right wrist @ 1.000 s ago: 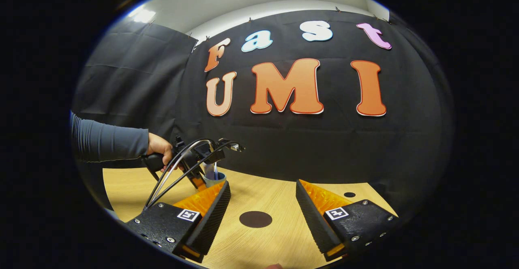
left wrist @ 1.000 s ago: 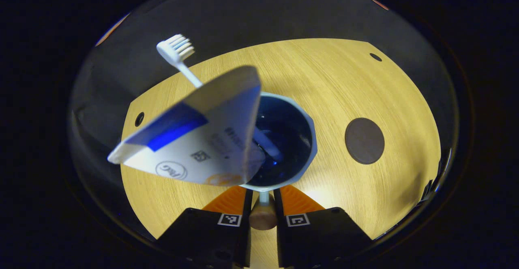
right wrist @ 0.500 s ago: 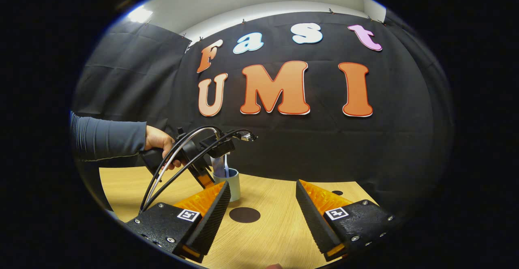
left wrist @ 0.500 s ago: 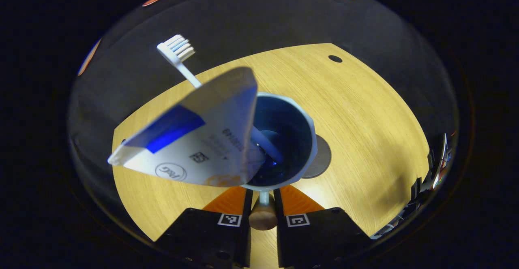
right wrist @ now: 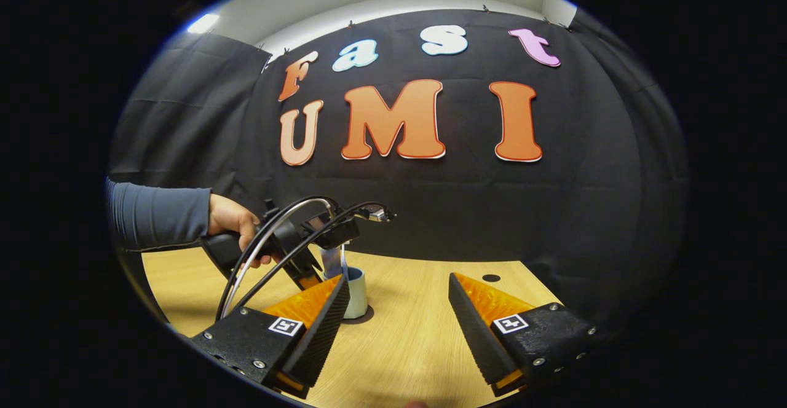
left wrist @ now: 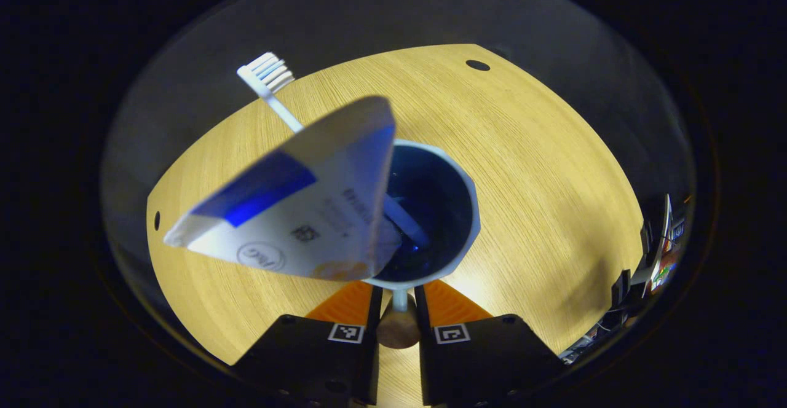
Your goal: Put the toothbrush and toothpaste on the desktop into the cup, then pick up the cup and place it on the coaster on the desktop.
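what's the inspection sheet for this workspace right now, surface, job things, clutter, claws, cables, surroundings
surface: wooden desktop, round holes near its edges
job's things: cup holds the toothbrush and toothpaste; in the right gripper view a dark edge shows at the cup's base, probably the coaster
clutter: nothing seen on the desktop
claws: left claw shut on the cup rim; right claw open, holding nothing
cables: loops on the left claw, held by a hand
surroundings: black cloth wall; equipment beyond the desktop edge

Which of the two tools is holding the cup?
The left tool: its fingers pinch the cup rim, while the right tool gapes open, holding nothing.
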Demonstrator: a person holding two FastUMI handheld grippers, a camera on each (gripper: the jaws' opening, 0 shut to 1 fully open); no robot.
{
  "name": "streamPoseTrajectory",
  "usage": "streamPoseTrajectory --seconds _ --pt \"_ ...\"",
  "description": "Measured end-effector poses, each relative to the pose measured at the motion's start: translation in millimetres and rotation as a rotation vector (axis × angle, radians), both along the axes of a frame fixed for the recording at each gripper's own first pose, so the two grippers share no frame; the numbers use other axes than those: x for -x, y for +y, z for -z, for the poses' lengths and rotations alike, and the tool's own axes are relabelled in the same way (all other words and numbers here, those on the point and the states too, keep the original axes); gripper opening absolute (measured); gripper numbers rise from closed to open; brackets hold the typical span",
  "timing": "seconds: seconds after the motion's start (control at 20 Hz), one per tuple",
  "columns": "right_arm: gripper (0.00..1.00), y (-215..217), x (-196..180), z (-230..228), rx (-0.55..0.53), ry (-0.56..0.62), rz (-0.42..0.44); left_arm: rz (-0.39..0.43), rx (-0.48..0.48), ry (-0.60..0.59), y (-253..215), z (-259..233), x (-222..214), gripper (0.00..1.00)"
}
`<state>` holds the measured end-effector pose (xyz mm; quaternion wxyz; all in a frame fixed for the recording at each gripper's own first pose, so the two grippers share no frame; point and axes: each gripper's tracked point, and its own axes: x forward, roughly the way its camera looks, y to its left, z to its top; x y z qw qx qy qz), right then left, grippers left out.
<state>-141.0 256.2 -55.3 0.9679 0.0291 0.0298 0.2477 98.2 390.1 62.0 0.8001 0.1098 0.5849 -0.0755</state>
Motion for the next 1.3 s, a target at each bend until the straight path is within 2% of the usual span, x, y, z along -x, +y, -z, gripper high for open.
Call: streamPoseTrajectory --seconds 0.05,0.1,0.15,0.2,0.3,0.35,0.45,0.55,0.7,0.8,1.1,1.3 --pt "0.97 0.1 -0.6 -0.9 -0.001 0.001 0.005 0.01 -0.001 -0.029 1.1 -5.4 -4.2 0.31" --pt "0.97 -0.7 -1.6 -2.4 -0.004 0.002 0.008 0.028 -0.012 -0.062 2.3 -11.1 -8.7 0.53" --pt "0.97 1.2 -2.5 -3.9 -0.005 0.001 0.012 0.048 -0.019 -0.103 1.8 -23.0 -12.8 0.67" --pt "0.97 4.1 -5.2 -6.5 -0.003 -0.005 0.014 0.068 -0.022 -0.13 0.1 -32.5 -14.9 0.7" --pt "0.97 8.2 -8.9 -12.0 0.005 -0.014 0.019 0.092 -0.045 -0.211 -4.6 -54.1 -15.5 0.93" --pt "0.97 11.1 -10.2 -14.3 0.013 -0.019 0.017 0.074 -0.053 -0.275 -6.8 -68.6 -19.6 1.0" --pt "0.97 15.1 -15.8 -20.8 0.038 -0.033 0.026 0.055 -0.008 -0.395 -19.5 -91.3 -21.3 1.0" --pt "0.97 20.3 -19.6 -30.8 0.058 -0.048 0.035 0.048 0.009 -0.494 -11.5 -112.8 -16.4 1.0" --pt "0.96 30.6 -27.7 -53.6 0.065 -0.083 0.042 0.033 -0.018 -0.646 -1.2 -164.3 -6.8 1.0" --pt "0.97 40.2 -38.5 -79.5 0.064 -0.113 0.058 0.0 -0.067 -0.762 23.0 -201.8 2.2 1.0" --pt "0.96 76.7 -67.5 -138.4 0.015 -0.162 0.071 -0.036 -0.121 -0.961 57.1 -248.1 10.6 0.99" --pt "0.96 103.6 -78.9 -153.7 0.005 -0.164 0.047 -0.023 -0.089 -1.045 57.0 -268.2 10.2 0.99"
